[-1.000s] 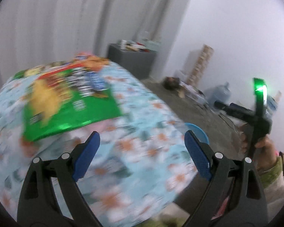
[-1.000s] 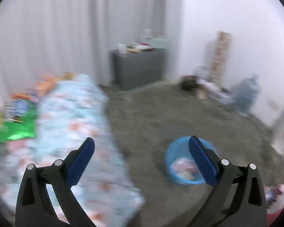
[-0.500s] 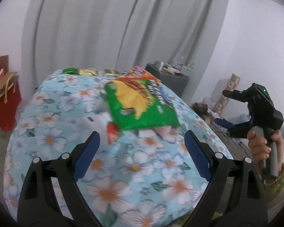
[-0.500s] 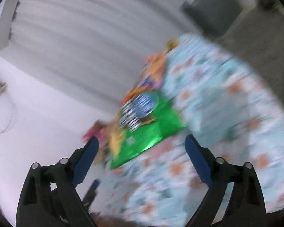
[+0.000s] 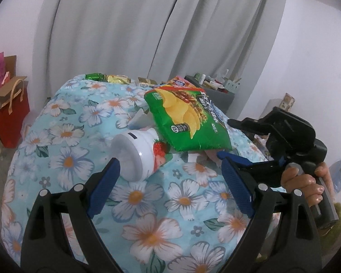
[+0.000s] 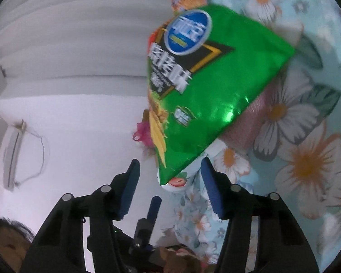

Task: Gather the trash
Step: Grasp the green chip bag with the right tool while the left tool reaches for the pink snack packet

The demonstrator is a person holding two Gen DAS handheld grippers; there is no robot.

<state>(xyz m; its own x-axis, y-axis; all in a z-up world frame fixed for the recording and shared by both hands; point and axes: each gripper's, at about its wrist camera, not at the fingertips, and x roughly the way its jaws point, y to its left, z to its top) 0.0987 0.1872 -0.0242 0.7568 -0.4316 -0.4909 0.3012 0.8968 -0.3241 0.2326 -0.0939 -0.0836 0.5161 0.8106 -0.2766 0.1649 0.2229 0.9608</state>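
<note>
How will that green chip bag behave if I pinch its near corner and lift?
The green chip bag looks like thin glossy foil, so probably slippery and floppy, sagging from one corner. It seems flat, likely light. It lies partly over the white strawberry cup, which could roll when the bag lifts.

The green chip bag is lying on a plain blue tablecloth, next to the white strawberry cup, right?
Not quite. The tablecloth isn't plain: it's light blue with big white flowers, as the left wrist view shows. The green chip bag does lie on it beside the white strawberry cup.
</note>
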